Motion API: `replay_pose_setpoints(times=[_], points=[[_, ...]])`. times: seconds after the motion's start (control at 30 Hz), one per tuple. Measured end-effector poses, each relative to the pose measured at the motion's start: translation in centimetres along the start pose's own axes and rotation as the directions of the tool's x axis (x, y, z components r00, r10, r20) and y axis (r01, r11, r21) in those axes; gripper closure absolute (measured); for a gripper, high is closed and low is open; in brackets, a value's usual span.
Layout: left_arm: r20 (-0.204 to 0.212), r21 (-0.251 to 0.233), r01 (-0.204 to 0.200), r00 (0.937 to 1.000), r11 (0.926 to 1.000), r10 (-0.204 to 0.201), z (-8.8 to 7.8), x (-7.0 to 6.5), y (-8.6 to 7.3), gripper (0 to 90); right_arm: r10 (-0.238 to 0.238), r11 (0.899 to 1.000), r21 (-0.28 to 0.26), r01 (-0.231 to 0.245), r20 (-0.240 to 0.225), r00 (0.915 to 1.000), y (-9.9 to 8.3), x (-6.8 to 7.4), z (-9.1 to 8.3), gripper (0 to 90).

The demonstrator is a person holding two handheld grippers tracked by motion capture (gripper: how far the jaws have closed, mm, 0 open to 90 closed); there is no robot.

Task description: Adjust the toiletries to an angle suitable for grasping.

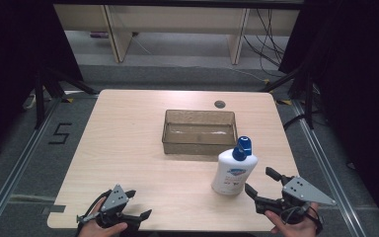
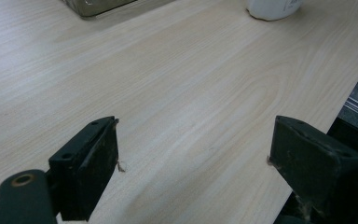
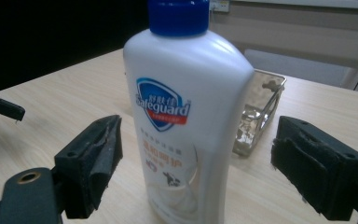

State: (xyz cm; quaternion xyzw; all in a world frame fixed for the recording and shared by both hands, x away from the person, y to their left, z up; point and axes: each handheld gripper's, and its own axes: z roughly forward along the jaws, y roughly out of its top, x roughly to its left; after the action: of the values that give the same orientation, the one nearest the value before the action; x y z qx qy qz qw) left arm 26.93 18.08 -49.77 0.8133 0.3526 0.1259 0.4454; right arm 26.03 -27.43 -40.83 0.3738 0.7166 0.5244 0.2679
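A white Safeguard bottle (image 1: pixel 233 170) with a blue cap stands upright on the wooden table (image 1: pixel 128 148), just in front of a clear brownish bin (image 1: pixel 200 132). My right gripper (image 1: pixel 258 179) is open right beside the bottle, at its right. In the right gripper view the bottle (image 3: pixel 186 107) rises close ahead between the spread jaws of the right gripper (image 3: pixel 196 140), and neither jaw touches it. My left gripper (image 1: pixel 139 203) is open near the table's front edge, over bare wood. In its own view the left gripper (image 2: pixel 195 135) holds nothing.
The bin (image 3: pixel 256 112) looks empty and lies behind the bottle. A small round grommet (image 1: pixel 220 104) sits in the table's far edge. The bottle's base (image 2: pixel 272 8) and a bin corner (image 2: pixel 93 5) show far ahead of the left gripper. The table's edge (image 2: pixel 349 93) is close by.
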Motion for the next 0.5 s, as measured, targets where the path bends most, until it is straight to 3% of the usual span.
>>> replay_pose_setpoints(times=[0.03, 0.07, 0.17, 0.2, 0.27, 0.33, 0.43, 0.5], points=[[-0.003, 0.002, 0.012, 0.9999, 0.9999, -0.012, 0.0, -0.1, 0.0, 14.9, 0.016, 1.0, -0.01, -0.016, -0.007, 0.9999, 0.1, 0.1, 0.1, 16.5], [-0.002, -0.006, 0.02, 0.9998, 0.9998, -0.02, 0.0, -0.1, 0.0, 14.9, -0.001, 1.0, -0.004, 0.001, 0.001, 1.0, 0.3, 0.1, 0.0, 16.6], [-0.002, -0.006, 0.02, 0.9998, 0.9998, -0.02, 0.0, -0.1, 0.0, 14.9, -0.019, 1.0, -0.02, 0.019, 0.008, 0.9998, 0.7, 0.0, 0.1, 16.7], [-0.002, -0.005, 0.02, 0.9998, 0.9998, -0.02, 0.0, -0.1, 0.0, 14.9, 0.01, 1.0, -0.007, -0.01, -0.003, 1.0, 0.9, 0.3, 0.1, 16.8], [-0.009, -0.002, 0.016, 0.9998, 0.9999, -0.016, -0.1, 0.0, 0.0, 14.9, -0.024, 1.0, -0.012, 0.024, -0.002, 0.9997, 1.3, 0.1, 0.2, 17.3], [-0.009, -0.003, 0.016, 0.9998, 0.9999, -0.016, -0.1, 0.0, 0.0, 14.9, -0.014, 1.0, -0.028, 0.013, -0.002, 0.9999, 1.6, 0.1, 0.3, 17.3], [-0.006, 0.014, -0.01, 0.9999, 0.9999, 0.01, -0.1, 0.3, 0.0, 14.9, -0.013, 0.999, -0.046, 0.013, -0.01, 0.9999, 2.4, -0.1, 0.4, 17.6], [-0.007, -0.002, 0.007, 0.9999, 1.0, -0.008, -0.1, 0.1, 0.0, 14.9, -0.025, 0.998, -0.053, 0.024, -0.017, 0.9996, 3.0, -0.1, 0.5, 17.9]])
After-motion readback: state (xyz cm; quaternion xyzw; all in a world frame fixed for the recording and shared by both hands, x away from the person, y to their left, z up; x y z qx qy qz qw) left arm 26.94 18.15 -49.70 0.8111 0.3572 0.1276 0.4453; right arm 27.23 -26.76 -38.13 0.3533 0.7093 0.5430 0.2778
